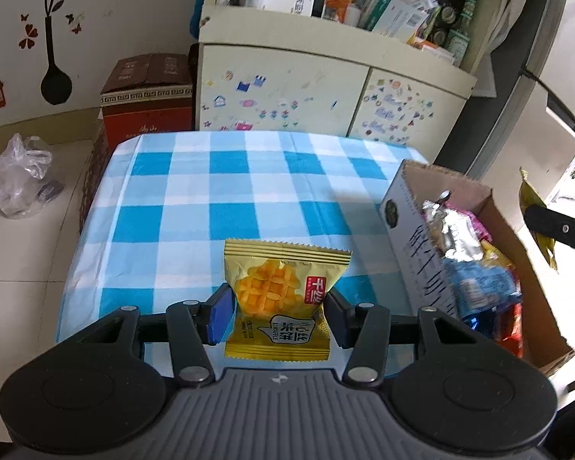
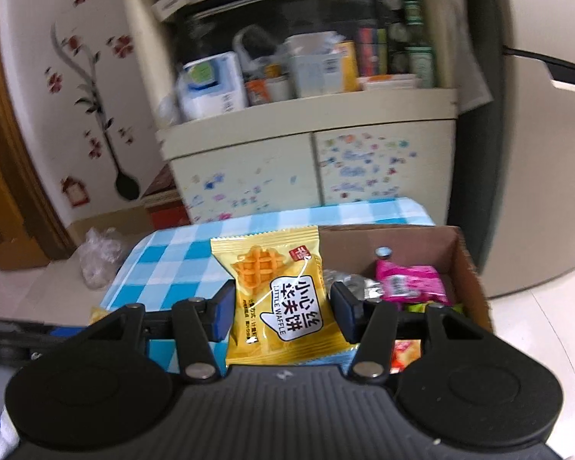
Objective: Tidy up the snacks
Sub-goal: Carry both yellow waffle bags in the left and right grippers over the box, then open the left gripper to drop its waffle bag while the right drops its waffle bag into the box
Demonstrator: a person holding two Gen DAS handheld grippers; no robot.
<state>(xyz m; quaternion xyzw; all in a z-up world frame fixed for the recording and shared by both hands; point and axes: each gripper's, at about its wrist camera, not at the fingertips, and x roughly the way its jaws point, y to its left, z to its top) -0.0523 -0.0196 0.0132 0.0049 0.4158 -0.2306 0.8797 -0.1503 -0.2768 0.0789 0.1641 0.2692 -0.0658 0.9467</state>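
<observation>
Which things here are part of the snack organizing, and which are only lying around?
Part of the job:
- waffle packet in the left gripper
- waffle packet in the right gripper
- cardboard box of snacks

Lying about:
- plastic bag on the floor
- red carton
- cluttered cabinet

"LITTLE WAFFLE" on yellow packet (image 2: 283, 299)

tablecloth (image 1: 249, 176): blue-white check | waffle packet (image 1: 283, 291): yellow | pouch (image 2: 406, 281): pink
</observation>
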